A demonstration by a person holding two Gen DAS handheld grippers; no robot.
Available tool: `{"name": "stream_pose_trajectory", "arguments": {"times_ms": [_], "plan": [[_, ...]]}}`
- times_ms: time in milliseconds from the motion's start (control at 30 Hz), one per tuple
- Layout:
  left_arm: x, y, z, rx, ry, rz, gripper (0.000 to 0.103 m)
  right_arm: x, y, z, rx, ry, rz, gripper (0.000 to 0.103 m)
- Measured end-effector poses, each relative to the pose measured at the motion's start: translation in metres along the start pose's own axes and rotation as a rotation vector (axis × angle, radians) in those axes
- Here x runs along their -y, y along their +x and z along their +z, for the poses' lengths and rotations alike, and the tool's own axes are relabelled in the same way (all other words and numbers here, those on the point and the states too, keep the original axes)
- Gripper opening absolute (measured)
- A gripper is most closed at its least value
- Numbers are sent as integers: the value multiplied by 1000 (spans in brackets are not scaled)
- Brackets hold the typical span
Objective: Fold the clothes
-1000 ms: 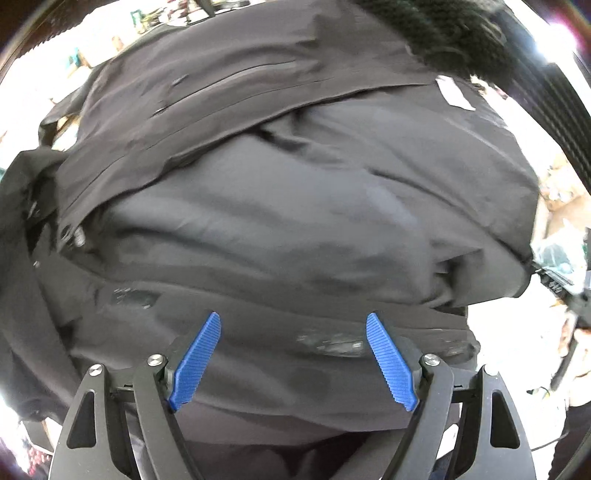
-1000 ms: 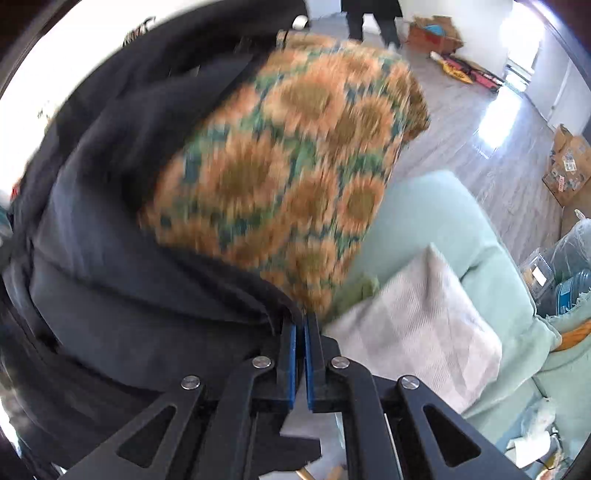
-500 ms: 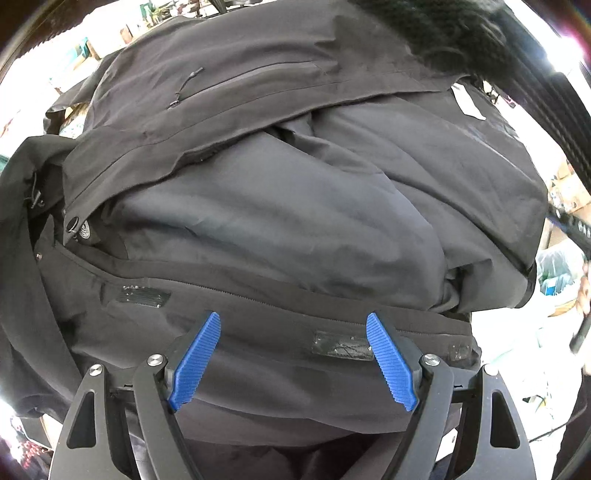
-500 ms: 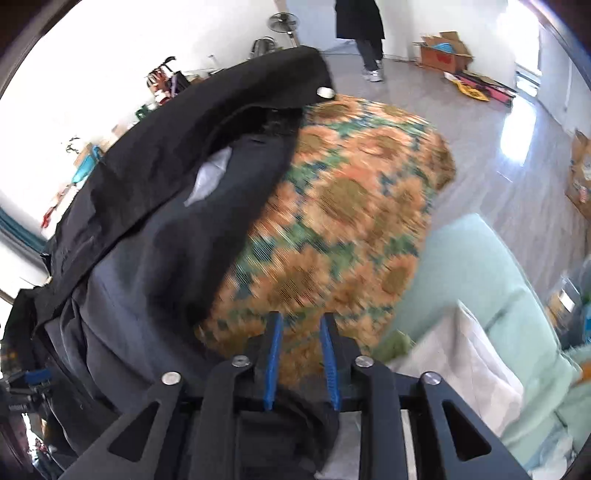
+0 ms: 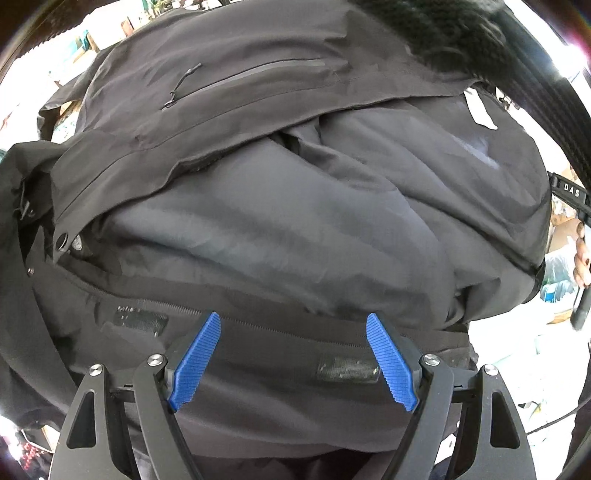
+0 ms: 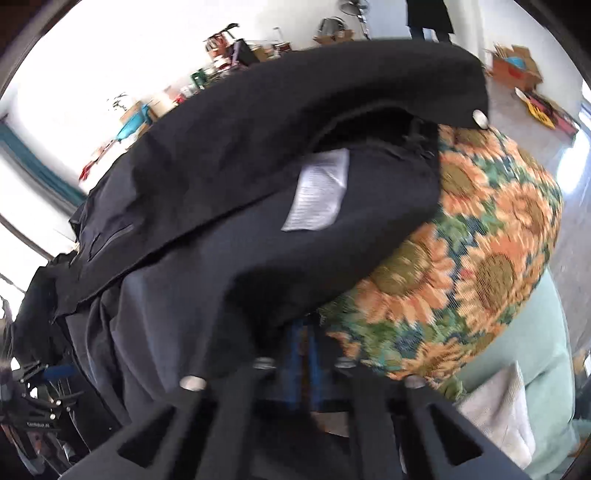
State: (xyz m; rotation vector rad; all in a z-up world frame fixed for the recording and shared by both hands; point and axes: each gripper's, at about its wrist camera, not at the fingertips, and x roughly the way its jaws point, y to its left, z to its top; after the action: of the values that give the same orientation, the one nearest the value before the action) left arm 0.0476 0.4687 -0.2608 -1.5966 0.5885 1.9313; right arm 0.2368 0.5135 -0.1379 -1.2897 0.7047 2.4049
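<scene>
A black jacket point(image 5: 258, 229) fills the left wrist view, lying open with its grey lining up, a chest zip pocket point(image 5: 258, 74) at the top and a white label point(image 5: 480, 110) at the right. My left gripper point(image 5: 292, 318) hangs open just over the zipped hem, with nothing between its blue pads point(image 5: 199, 354). In the right wrist view the jacket point(image 6: 258, 177) lies on a sunflower-patterned cloth point(image 6: 480, 258). A fold of its near edge drapes over the tips of my right gripper point(image 6: 303, 347), whose blue pads stand together, shut on that edge. The view is blurred.
A pale green sofa point(image 6: 535, 350) with a light checked cushion point(image 6: 495, 406) lies to the right. Boxes point(image 6: 517, 66) sit on the wooden floor, shelves of clutter line the far wall, and a person's legs point(image 6: 428, 18) stand at the back. A hand point(image 5: 581, 254) shows at the right edge.
My right gripper opened a little, then shut again, and has swung over the jacket's edge, which now covers its tips. The left gripper drifted slightly over the hem, still open.
</scene>
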Motion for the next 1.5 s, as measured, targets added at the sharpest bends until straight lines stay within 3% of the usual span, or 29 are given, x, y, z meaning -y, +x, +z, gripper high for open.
{"name": "stream_pose_trajectory", "arguments": {"times_ms": [133, 167, 267, 300, 367, 400, 433, 500, 567, 633, 767, 833, 867, 900, 1033, 1133, 1300, 1400, 1500], "plan": [[-6, 4, 8, 11, -24, -4, 82, -7, -8, 13, 55, -19, -115, 0], [-23, 5, 10, 15, -39, -1, 82, -3, -11, 19, 80, -8, -158, 0], [-68, -17, -20, 27, -111, 11, 82, 25, -20, 40, 156, 63, -367, 0], [-76, -16, -18, 28, -140, 2, 82, 36, -20, 42, 129, 114, -330, 3], [-90, -14, -15, 32, -196, -26, 82, 55, -18, 43, 42, 217, -166, 13], [-96, -14, -14, 35, -218, -44, 82, 60, -17, 41, 10, 249, -96, 37], [-99, -14, -13, 40, -231, -53, 82, 59, -15, 38, -7, 249, -56, 47], [-103, -14, -11, 50, -246, -59, 82, 52, -11, 34, -14, 224, -34, 47], [-113, -27, -41, 56, -240, -57, 82, 49, -5, 35, -20, 241, 18, 47], [-154, -52, -76, 59, -237, -60, 82, 47, 0, 35, -26, 259, 69, 47], [-126, -55, -112, 62, -243, -65, 82, 25, 28, 30, -103, 201, 136, 46], [-131, -48, -109, 57, -238, -63, 82, 7, 35, 18, -96, 115, 109, 33], [-149, -49, -111, 55, -233, -61, 82, -4, 35, 14, -79, 61, 97, 22], [-147, -46, -109, 53, -226, -62, 82, -13, 33, 12, -58, 8, 72, 3], [-122, -33, -100, 47, -196, -69, 82, -37, 19, 9, 6, -139, -121, 0], [-105, -23, -88, 39, -184, -79, 82, -11, -3, 15, 10, -67, -117, 0], [-99, -32, -90, 39, -203, -103, 82, 59, -55, 33, 119, 139, -200, 0], [-100, -31, -90, 42, -206, -111, 82, 79, -55, 25, 103, 202, -144, 0], [-101, -34, -93, 42, -191, -108, 82, 94, -44, 13, 77, 246, -99, 12]]}}
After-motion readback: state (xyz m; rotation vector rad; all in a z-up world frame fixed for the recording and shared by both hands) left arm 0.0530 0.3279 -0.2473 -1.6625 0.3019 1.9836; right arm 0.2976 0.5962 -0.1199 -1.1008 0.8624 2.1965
